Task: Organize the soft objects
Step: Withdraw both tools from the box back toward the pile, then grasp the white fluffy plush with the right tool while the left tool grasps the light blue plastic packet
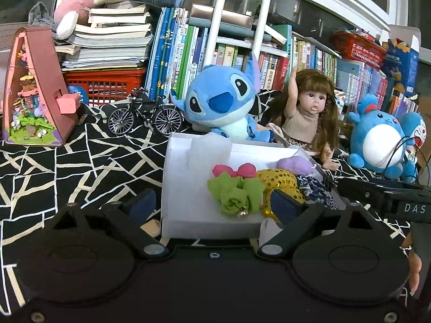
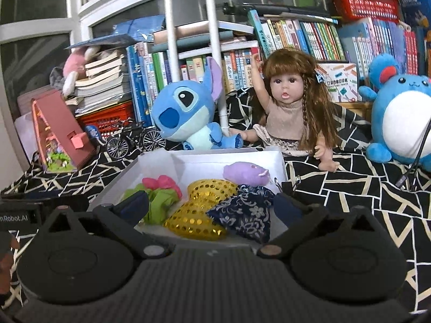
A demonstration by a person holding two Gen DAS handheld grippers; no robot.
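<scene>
Soft, light green fabric scrunchie (image 1: 237,192) will squash; I'd pinch its bunched middle. Left gripper (image 1: 212,202) and right gripper (image 2: 212,206) both gape wide, empty.

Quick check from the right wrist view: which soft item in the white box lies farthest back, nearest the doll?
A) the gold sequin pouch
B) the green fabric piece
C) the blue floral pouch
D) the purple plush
D: the purple plush sits by the far wall of the white box, behind the gold sequin pouch, the blue floral pouch and the green fabric piece.
</scene>
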